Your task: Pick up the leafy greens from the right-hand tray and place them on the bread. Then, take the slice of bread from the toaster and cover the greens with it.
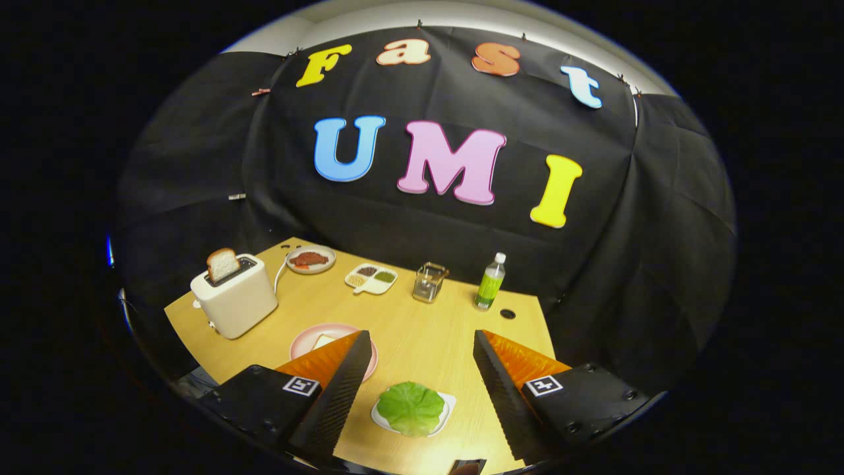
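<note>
A green lettuce leaf (pixel 411 407) lies on a small white square tray (pixel 447 400) on the wooden table, between my two fingers and below their tips. My gripper (pixel 420 336) is open and holds nothing, hovering above the table. To the left, partly hidden behind my left finger, a pink plate (pixel 305 341) carries a slice of bread (pixel 324 341). Further left stands a cream toaster (pixel 235 303) with another bread slice (pixel 222 264) sticking up out of its slot.
Beyond the fingers, along the back of the table (pixel 422 330), stand a plate of red food (pixel 310 259), a white divided dish (pixel 372 278), a clear glass container (pixel 429 282) and a green bottle (pixel 490 282). A dark hole (pixel 507 314) sits near the table's right edge.
</note>
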`<control>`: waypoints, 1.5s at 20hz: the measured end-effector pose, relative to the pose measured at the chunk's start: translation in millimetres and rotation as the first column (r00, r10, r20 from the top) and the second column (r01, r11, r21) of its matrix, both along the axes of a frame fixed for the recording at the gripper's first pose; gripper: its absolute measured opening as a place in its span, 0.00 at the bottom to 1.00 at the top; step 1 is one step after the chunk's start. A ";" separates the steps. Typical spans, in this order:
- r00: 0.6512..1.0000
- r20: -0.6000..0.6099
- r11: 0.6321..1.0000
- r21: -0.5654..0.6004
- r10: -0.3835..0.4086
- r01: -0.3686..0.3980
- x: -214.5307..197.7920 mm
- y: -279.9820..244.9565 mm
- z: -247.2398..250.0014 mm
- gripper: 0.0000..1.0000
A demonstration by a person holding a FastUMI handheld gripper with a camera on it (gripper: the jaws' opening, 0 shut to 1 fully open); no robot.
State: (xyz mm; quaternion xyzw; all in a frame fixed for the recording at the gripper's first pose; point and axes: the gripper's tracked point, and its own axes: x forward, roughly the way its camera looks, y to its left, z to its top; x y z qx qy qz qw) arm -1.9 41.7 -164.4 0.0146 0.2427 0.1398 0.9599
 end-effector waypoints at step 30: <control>0.721 -0.669 0.965 -0.020 0.182 -0.262 -27.2 38.3 -282.3 0.81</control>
